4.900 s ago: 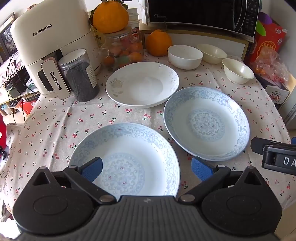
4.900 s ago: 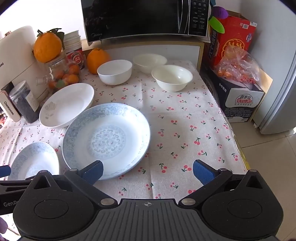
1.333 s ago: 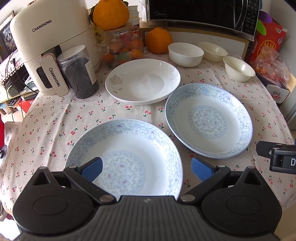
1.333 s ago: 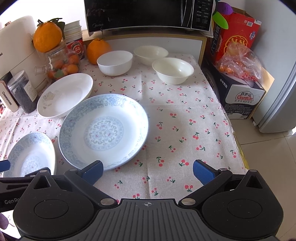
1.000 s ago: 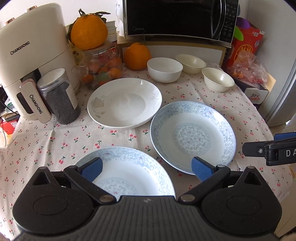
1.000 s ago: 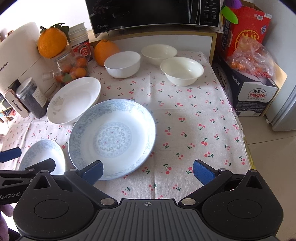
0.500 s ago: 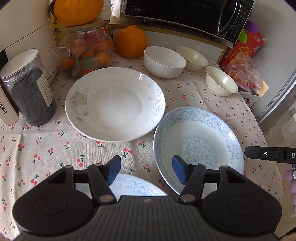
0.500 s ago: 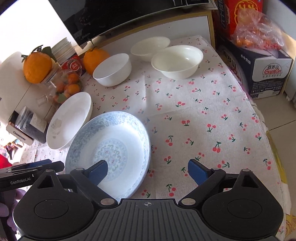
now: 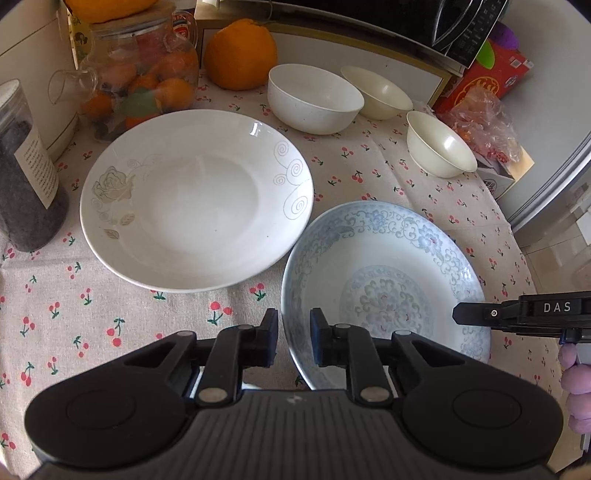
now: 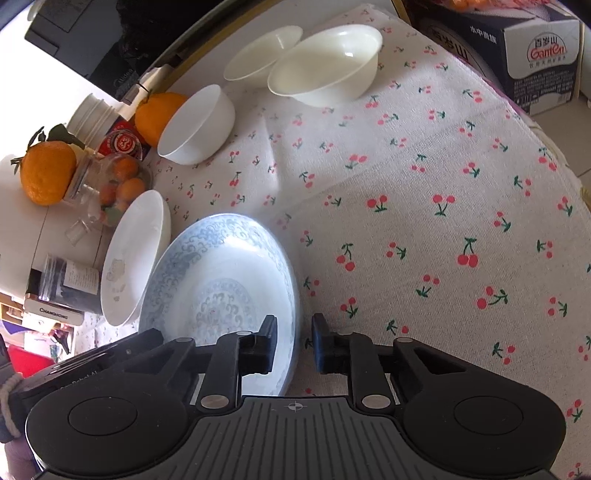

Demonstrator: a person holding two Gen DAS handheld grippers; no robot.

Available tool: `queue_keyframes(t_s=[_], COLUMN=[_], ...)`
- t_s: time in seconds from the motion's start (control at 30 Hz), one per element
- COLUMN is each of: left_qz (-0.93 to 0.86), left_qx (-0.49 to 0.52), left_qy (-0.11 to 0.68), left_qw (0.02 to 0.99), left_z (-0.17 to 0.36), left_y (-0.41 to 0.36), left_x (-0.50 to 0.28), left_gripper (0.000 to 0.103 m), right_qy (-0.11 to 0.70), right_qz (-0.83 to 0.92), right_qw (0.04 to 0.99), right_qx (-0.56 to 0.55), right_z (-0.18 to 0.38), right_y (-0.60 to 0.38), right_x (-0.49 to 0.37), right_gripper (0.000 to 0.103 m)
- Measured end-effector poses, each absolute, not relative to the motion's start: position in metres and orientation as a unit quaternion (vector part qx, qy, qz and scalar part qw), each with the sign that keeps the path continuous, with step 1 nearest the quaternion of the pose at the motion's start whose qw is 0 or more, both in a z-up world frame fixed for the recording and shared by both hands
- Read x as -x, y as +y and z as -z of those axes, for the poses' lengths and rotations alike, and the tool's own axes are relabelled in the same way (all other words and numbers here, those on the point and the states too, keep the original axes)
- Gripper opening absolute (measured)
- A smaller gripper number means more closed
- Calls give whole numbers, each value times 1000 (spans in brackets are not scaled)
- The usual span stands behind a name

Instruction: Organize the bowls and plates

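A blue-patterned plate (image 9: pixel 384 280) lies on the cherry tablecloth, also in the right wrist view (image 10: pixel 218 280). My left gripper (image 9: pixel 293 341) straddles its left rim with the jaws narrowed to a small gap. My right gripper (image 10: pixel 293 345) straddles its right rim the same way; I cannot tell if either pinches the rim. A white plate (image 9: pixel 195 199) lies to the left. Three bowls stand behind: a white bowl (image 9: pixel 314 98) and two cream bowls (image 9: pixel 376 92) (image 9: pixel 439 144). The second blue plate is out of view.
A glass jar of fruit (image 9: pixel 140 81), an orange (image 9: pixel 240 53) and a dark-filled jar (image 9: pixel 26 177) stand at the back left. A microwave (image 9: pixel 406 18) is behind the bowls. A cardboard box (image 10: pixel 517 48) stands past the table's right edge (image 10: pixel 569 173).
Both grippers moved forward from the near edge onto the right blue plate, one on each side of its rim, and their jaws narrowed from wide open. The nearer blue plate dropped out of view.
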State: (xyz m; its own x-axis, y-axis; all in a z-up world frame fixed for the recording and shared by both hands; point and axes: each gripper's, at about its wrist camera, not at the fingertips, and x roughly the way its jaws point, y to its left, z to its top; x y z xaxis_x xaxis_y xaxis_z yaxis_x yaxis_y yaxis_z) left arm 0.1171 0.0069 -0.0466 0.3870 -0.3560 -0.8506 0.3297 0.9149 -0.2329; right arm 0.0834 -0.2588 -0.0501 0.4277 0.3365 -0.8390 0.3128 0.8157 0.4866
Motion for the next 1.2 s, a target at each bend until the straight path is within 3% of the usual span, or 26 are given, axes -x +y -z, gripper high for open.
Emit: queue_keyframes(t_s=[0.1, 0.53, 1.2], left_qz=[192, 198, 207], left_qx=[6, 18, -6], left_qy=[515, 509, 517], left_qw=[835, 838, 831], left_z=[47, 43, 47], left_y=[2, -10, -22], left_x=[-116, -111, -109], left_gripper=[12, 12, 13], right_qy=[530, 503, 507], right_qz=[-6, 33, 60], right_qw=[787, 806, 801], right_qx=[-315, -309, -314], right_z=[52, 41, 50], right_y=[-260, -274, -278], right_x=[-85, -103, -110], right_gripper=[8, 8, 15])
